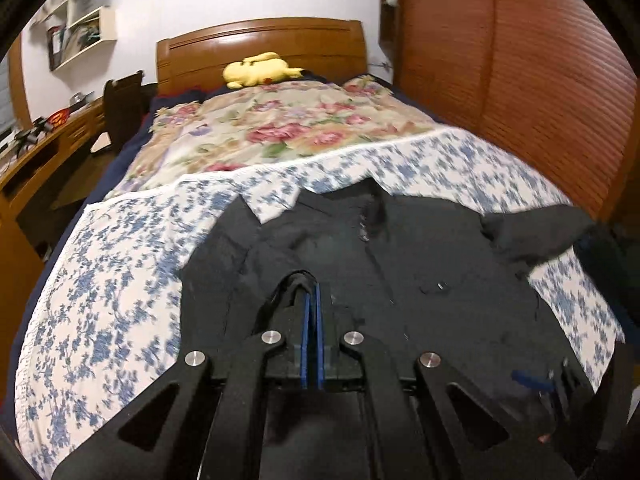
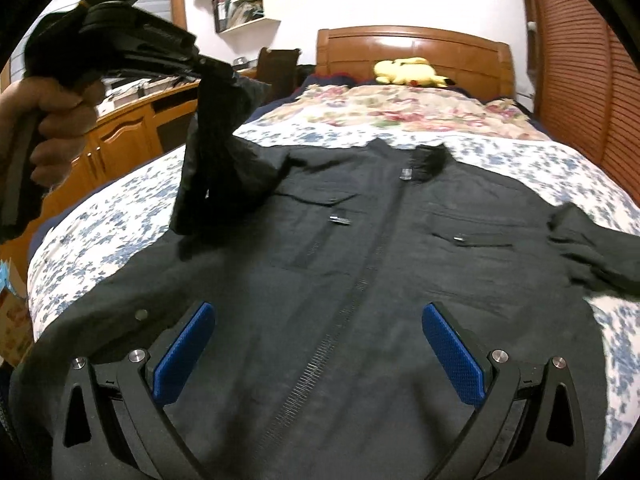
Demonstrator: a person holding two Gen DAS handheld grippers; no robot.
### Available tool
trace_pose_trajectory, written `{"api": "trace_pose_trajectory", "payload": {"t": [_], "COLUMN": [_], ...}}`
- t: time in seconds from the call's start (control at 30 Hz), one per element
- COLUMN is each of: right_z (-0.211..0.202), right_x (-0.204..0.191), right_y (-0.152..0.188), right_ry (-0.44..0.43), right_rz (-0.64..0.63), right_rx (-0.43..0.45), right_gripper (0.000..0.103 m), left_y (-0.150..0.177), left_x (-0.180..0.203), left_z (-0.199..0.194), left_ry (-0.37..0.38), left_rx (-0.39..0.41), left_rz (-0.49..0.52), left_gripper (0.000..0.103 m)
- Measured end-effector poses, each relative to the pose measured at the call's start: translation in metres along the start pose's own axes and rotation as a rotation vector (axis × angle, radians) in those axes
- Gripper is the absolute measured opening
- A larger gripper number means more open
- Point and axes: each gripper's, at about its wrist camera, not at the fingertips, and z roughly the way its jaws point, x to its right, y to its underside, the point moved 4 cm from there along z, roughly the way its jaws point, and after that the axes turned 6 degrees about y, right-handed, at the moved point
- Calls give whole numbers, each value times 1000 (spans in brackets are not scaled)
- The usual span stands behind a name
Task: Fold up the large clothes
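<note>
A large black jacket (image 2: 352, 248) lies front up on the bed, zipper (image 2: 348, 304) running down its middle, collar toward the headboard. In the left wrist view my left gripper (image 1: 311, 286) is shut, with a fold of the jacket's black sleeve (image 1: 298, 280) pinched between its blue pads. From the right wrist view, a hand (image 2: 52, 116) holds that left gripper (image 2: 208, 68) up at the left, and the sleeve (image 2: 212, 160) hangs from it above the jacket's shoulder. My right gripper (image 2: 320, 320) is open over the jacket's lower front, nothing between its blue pads (image 2: 188, 356). The other sleeve (image 2: 592, 252) lies spread to the right.
The blue-flowered sheet (image 2: 100, 232) covers the near bed, with a rose-patterned quilt (image 1: 280, 128) beyond. A yellow plush toy (image 1: 256, 70) lies by the wooden headboard (image 1: 260, 44). A slatted wooden wardrobe (image 1: 520, 100) lines the right side, a desk (image 1: 44, 152) and chair (image 1: 124, 108) the left.
</note>
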Motion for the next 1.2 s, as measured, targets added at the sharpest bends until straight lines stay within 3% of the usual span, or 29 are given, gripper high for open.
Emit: {"api": "trace_pose_trajectory", "payload": {"t": [0.23, 0.3, 0.37, 0.6, 1.2], "right_z": [-4, -4, -1, 3, 37], "right_x": [-1, -3, 0, 8, -10], "right_y": [1, 3, 2, -5, -10], "right_ry": [-2, 1, 0, 2, -7], "right_rz": [41, 42, 46, 80, 29], "right_rx": [-7, -8, -14, 11, -8], "right_gripper": [103, 103, 103, 103, 103], "left_y": [64, 76, 85, 119, 167], "left_x": [22, 27, 29, 3, -67], "left_z": [-6, -13, -19, -49, -47], "left_ry": [38, 40, 9, 0, -65], "left_rx": [-26, -19, -13, 53, 122], "left_rz": [-29, -23, -12, -72, -147], "left_gripper": [5, 18, 22, 24, 25]}}
